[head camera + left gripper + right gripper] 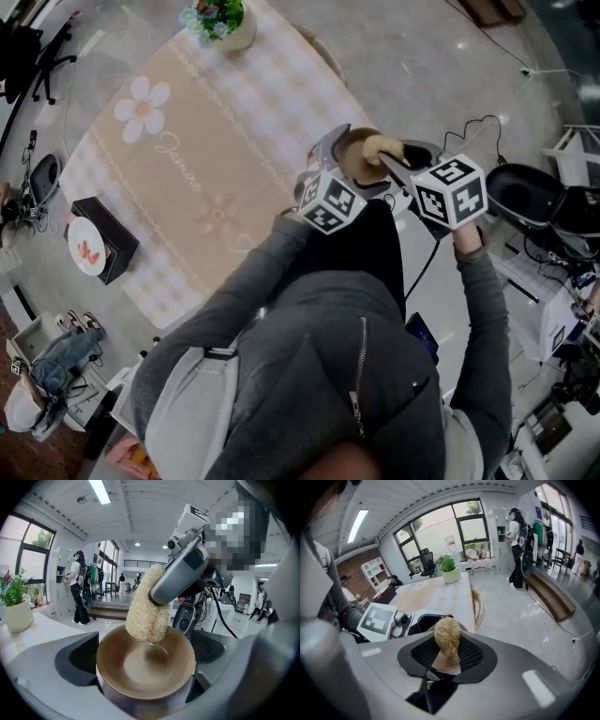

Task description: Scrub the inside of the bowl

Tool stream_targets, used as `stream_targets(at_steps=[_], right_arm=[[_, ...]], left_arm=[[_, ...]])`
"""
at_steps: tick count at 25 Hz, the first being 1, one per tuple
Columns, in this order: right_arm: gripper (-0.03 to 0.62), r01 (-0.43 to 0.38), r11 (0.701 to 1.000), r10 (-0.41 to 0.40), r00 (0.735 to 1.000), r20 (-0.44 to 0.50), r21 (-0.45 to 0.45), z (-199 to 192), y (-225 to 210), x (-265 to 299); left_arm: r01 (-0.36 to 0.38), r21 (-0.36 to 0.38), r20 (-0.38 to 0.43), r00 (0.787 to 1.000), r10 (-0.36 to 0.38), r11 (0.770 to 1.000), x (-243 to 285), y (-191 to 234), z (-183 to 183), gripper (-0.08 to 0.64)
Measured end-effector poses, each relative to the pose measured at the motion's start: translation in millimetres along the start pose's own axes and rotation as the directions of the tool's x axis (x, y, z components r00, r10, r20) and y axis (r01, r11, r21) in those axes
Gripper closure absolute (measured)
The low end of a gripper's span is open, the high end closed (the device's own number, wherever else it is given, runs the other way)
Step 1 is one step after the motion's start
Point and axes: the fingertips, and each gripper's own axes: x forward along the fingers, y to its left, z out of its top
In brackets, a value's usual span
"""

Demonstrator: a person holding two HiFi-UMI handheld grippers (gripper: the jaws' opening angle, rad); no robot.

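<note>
A brown bowl [145, 670] with a grey outside sits clamped between the jaws of my left gripper [143, 667], held in the air off the table's near corner. In the head view the bowl [354, 157] shows just beyond my left gripper [330, 178]. My right gripper [398, 169] is shut on a pale loofah scrubber [382, 148]. The loofah scrubber [147, 604] presses on the bowl's far inner wall. In the right gripper view the loofah scrubber [447, 637] sticks out from my right gripper [447, 656], with the bowl's rim behind it.
A table with a beige checked cloth [216, 150] lies ahead and left, with a potted plant [220, 21] at its far end and a black box with a plate [98, 242] at its left. Black chairs [534, 192] and cables stand to the right. A person [79, 588] stands far off.
</note>
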Motion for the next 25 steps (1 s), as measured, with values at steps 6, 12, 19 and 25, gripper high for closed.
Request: stream_targets(at_steps=[6,12,19,25], right_arm=[[0.486,-0.103,0.971,0.072,0.986,-0.150,-0.215,11.6,19.6,23.8],[0.486,-0.223,0.923,0.103,0.928,-0.359,-0.313,1.8,35.2,41.8],[0.491,-0.287,0.889,0.109,0.890,-0.443,-0.358,-8.6,48.2,52.9],[0.491,-0.268,0.890,0.095,0.900,-0.425,-0.369,-1.8,43.4,59.6]], left_arm=[[0.015,-0.025,0.004,1.000,-0.015,1.000,0.5,0.4,-0.7,-0.034],[0.013,-0.018,-0.002,1.000,-0.013,1.000,1.9,-0.6,0.3,-0.034],[0.017,-0.021,-0.006,1.000,-0.017,1.000,0.9,-1.1,-0.3,-0.034],[0.018,-0.023,-0.007,1.000,-0.018,1.000,1.2,-0.2,-1.1,-0.034]])
